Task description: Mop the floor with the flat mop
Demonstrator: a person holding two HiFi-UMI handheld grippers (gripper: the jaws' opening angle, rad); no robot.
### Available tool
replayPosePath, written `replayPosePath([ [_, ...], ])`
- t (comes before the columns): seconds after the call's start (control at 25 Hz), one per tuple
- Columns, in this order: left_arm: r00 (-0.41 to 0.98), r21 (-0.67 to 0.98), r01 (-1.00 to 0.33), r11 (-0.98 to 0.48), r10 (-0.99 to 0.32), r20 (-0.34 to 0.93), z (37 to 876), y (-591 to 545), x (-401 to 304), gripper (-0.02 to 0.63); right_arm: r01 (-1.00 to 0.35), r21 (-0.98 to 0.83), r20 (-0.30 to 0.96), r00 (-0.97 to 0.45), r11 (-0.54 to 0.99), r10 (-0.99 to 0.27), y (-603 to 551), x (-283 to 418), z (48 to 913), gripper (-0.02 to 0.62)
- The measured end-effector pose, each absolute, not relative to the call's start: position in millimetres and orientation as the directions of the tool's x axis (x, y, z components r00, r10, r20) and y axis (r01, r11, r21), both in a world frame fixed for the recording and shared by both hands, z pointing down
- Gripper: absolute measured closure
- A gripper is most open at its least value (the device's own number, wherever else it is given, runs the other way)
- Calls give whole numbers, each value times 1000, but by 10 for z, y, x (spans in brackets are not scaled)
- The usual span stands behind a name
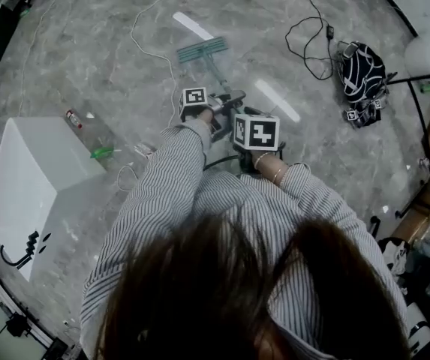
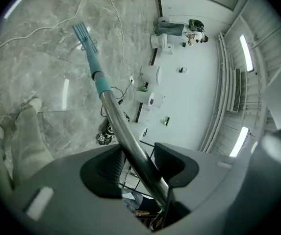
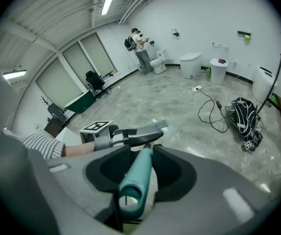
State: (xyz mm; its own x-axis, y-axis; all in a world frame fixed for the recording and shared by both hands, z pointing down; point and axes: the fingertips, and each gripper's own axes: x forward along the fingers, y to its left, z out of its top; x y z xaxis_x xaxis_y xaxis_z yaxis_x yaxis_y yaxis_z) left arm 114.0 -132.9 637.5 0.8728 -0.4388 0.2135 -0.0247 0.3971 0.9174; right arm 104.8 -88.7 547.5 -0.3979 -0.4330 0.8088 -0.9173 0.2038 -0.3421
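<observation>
The flat mop's teal head (image 1: pixel 202 49) lies on the grey marble floor ahead of me, and its pole (image 1: pixel 216 77) slants back to my hands. My left gripper (image 1: pixel 226 102) is shut on the metal part of the pole (image 2: pixel 125 131), which runs up to the teal sleeve and the head (image 2: pixel 85 35). The pole crosses the left gripper (image 2: pixel 138 163) diagonally. My right gripper (image 3: pixel 145 163) is shut on the teal handle end (image 3: pixel 133 192), behind the left gripper (image 3: pixel 152 135). In the head view its marker cube (image 1: pixel 256 132) hides the jaws.
A white cabinet (image 1: pixel 34 178) stands at the left with a bottle (image 1: pixel 73 118) beside it. A black patterned bag (image 1: pixel 361 70) and loose cables (image 1: pixel 308 32) lie at the right, near a stand's legs (image 1: pixel 425 148). Toilets (image 3: pixel 190 64) and a person (image 3: pixel 141 50) are by the far wall.
</observation>
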Motion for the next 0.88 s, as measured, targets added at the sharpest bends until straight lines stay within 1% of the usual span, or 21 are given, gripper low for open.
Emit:
replayPosePath([
  [0.16, 863, 920, -5, 391, -464, 202, 6242, -2076, 1052, 416, -907, -381, 794, -421, 180, -438, -1653, 980, 5385, 462],
  [0.36, 870, 927, -27, 373, -448, 206, 6415, -2671, 724, 402, -905, -343, 809, -421, 253, -410, -2215, 649, 5490, 462],
  [0.48, 843, 929, 44, 368, -512, 164, 6432, -3169, 389, 405, -906, -338, 808, -419, 257, -414, -2688, 318, 5532, 462],
  [0.56, 821, 915, 99, 391, -551, 147, 6456, -3513, 138, 411, -910, -337, 806, -412, 241, -425, -3040, 77, 5524, 462],
  [0.64, 823, 903, 116, 414, -549, 146, 6484, -3791, -108, 414, -914, -333, 808, -404, 234, -428, -3337, -167, 5511, 462],
  [0.76, 853, 928, 95, 359, -510, 110, 6395, -4214, -419, 414, -919, -323, 811, -392, 226, -434, -3716, -505, 5484, 463],
  [0.88, 863, 922, 115, 369, -496, 91, 6331, -4511, -657, 414, -924, -313, 816, -380, 219, -437, -4023, -775, 5480, 463],
])
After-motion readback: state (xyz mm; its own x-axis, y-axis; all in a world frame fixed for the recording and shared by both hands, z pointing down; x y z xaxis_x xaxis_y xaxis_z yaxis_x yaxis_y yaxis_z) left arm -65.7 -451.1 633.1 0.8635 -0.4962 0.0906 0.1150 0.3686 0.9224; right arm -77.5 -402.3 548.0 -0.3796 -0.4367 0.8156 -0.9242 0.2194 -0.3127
